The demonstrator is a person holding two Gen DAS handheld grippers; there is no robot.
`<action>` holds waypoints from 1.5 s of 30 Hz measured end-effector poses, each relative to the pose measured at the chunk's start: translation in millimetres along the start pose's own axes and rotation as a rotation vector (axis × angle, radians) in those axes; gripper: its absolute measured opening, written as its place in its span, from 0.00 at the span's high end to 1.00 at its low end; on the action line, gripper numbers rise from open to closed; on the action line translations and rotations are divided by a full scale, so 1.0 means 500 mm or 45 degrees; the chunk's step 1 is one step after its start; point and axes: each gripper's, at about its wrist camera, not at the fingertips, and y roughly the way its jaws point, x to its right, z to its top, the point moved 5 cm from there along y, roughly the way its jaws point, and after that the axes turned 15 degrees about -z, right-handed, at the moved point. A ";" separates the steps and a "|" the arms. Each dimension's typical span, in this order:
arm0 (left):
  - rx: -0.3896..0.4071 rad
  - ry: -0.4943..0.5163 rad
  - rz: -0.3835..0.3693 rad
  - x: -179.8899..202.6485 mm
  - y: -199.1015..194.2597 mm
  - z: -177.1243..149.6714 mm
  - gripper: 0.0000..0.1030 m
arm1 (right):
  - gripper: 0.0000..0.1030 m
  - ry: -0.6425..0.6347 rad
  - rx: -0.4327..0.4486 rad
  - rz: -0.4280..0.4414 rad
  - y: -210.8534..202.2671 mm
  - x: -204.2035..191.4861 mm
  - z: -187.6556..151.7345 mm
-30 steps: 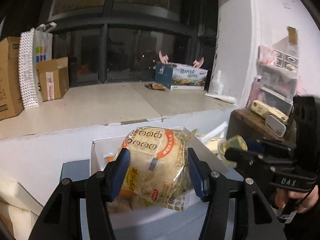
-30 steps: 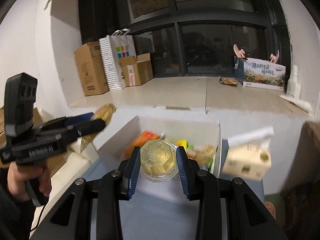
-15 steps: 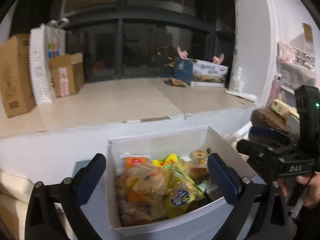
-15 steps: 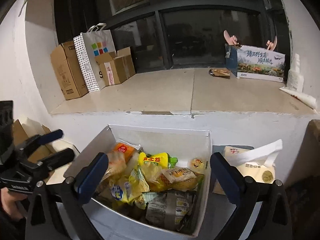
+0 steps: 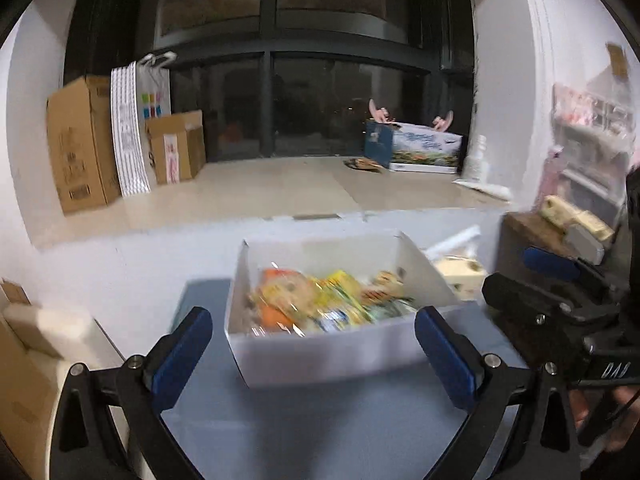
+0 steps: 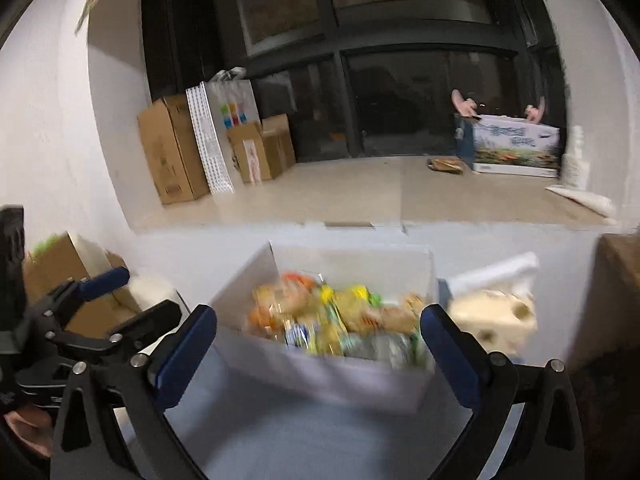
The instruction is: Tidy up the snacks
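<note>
1. Left wrist view: left gripper (image 5: 314, 354) has its jaws wide apart, nothing between the blue pads. Right gripper (image 6: 318, 356) same, spread wide and empty.
2. White box (image 5: 344, 354) sits just ahead of both grippers on a blue-grey surface (image 5: 320, 432). Snacks (image 5: 320, 302) are piled inside, roughly up to the rim.
3. Progress, my read: most of the sorting looks done, since the packets seen are in the box. A cream carton (image 6: 496, 312) stands just right of the box, outside it; possibly still to go in, can't confirm.
4. Materials: box is thin, stiff card with flared walls. Snacks are glossy crinkly wrappers, orange, yellow and green, blurred. Gripper frames are hard black plastic, pads look rubbery.
</note>
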 end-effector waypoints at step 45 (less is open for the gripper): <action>-0.045 -0.072 -0.004 0.092 -0.229 -0.159 0.00 | 0.00 0.012 -0.065 -0.032 -0.253 0.010 -0.157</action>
